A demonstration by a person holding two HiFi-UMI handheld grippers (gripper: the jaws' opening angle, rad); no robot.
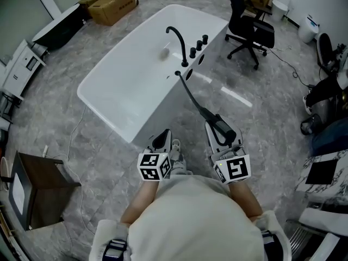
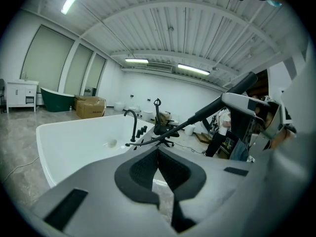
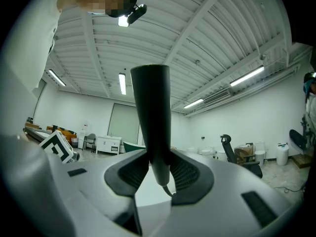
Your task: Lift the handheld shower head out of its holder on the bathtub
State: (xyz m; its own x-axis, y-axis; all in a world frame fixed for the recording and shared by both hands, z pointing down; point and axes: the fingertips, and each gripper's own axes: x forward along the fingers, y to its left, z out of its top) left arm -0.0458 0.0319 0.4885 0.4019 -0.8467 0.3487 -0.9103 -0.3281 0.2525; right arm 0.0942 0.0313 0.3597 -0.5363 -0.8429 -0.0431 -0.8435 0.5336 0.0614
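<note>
The black handheld shower head (image 1: pixel 224 128) is out of its holder and lies between the pads of my right gripper (image 1: pixel 222 131), which is shut on its handle. Its black hose (image 1: pixel 191 93) stretches back to the rim of the white bathtub (image 1: pixel 103 69), beside the black faucet (image 1: pixel 177 37). In the right gripper view the shower head (image 3: pixel 152 107) stands upright between the pads of the right gripper (image 3: pixel 159 169). My left gripper (image 1: pixel 163 138) hangs beside it near the tub's corner. In the left gripper view the left gripper (image 2: pixel 158 154) is shut on nothing, with the shower head (image 2: pixel 232 92) to its right.
A black office chair (image 1: pixel 247 26) stands beyond the tub at the right. A cardboard box (image 1: pixel 111 3) sits at the far left end. A dark side table (image 1: pixel 38 186) is at the near left. Bags and gear crowd the right edge (image 1: pixel 323 107).
</note>
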